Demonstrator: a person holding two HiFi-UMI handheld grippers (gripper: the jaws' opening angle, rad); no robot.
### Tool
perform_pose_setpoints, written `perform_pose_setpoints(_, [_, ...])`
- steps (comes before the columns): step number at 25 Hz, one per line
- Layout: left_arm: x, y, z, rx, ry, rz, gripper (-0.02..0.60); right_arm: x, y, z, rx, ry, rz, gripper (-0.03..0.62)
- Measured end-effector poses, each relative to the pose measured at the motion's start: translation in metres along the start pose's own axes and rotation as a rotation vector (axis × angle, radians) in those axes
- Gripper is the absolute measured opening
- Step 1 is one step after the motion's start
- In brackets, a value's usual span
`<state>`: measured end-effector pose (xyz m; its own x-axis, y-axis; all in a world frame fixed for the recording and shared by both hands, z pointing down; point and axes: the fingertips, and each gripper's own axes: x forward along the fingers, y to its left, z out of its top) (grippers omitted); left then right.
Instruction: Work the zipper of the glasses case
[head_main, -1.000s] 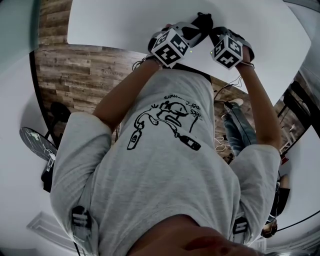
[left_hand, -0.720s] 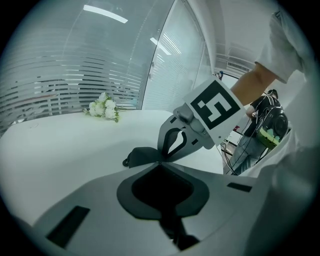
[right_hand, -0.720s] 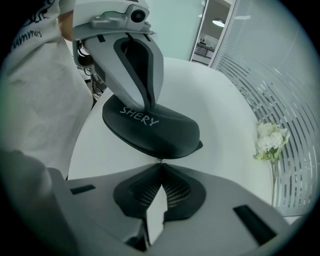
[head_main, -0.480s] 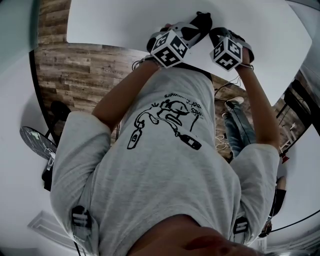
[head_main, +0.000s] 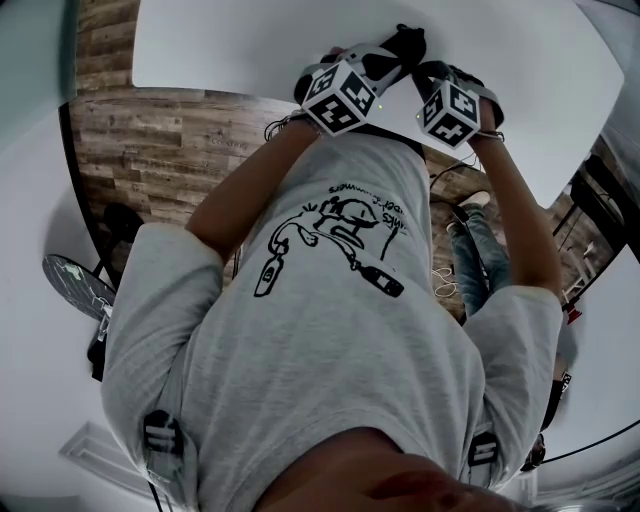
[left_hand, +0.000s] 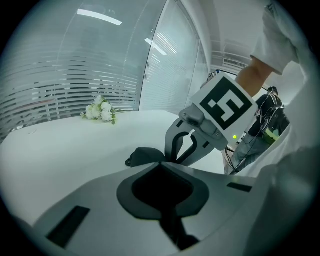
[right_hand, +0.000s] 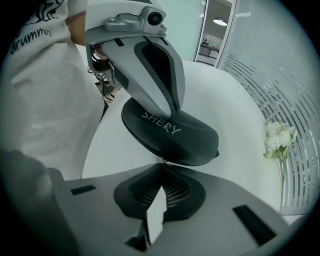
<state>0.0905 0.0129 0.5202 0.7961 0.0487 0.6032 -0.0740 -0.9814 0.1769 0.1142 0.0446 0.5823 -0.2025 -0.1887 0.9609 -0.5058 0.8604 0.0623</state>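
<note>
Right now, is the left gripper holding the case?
Yes, in the right gripper view the left gripper has its jaws shut on the top of the dark case.

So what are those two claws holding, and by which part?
Left gripper clamps the glasses case by one end; right gripper seems to pinch the zipper pull at its edge.

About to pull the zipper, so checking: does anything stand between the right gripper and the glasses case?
Nothing visible does. The right gripper has its fingers closed right at the lower edge of the glasses case, seemingly pinching the zipper pull. The left gripper clamps the case from the opposite side, off that path.
</note>
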Motion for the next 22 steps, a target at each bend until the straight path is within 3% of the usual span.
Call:
perform_pose_setpoints(7, [-0.005, 0.003, 0.0, -0.01, -0.001, 0.006, 0.021, -0.003, 0.001, 0.005, -0.002, -0.028, 0.014, 0.003])
perform_pose_setpoints(11, [-0.007, 0.01, 0.002, -0.044, 0.002, -0.019, 0.021, -0.006, -0.028, 0.003, -0.003, -0.034, -0.082, 0.003])
perform_pose_setpoints(15, [-0.002, 0.012, 0.004, -0.019, 0.029, -0.049, 0.021, -0.006, -0.056, 0.001, -0.03, -0.021, -0.159, 0.003])
perform_pose_setpoints(22, [0.004, 0.012, 0.005, 0.033, 0.034, -0.036, 0.02, -0.002, -0.053, -0.002, -0.026, -0.012, -0.13, 0.003])
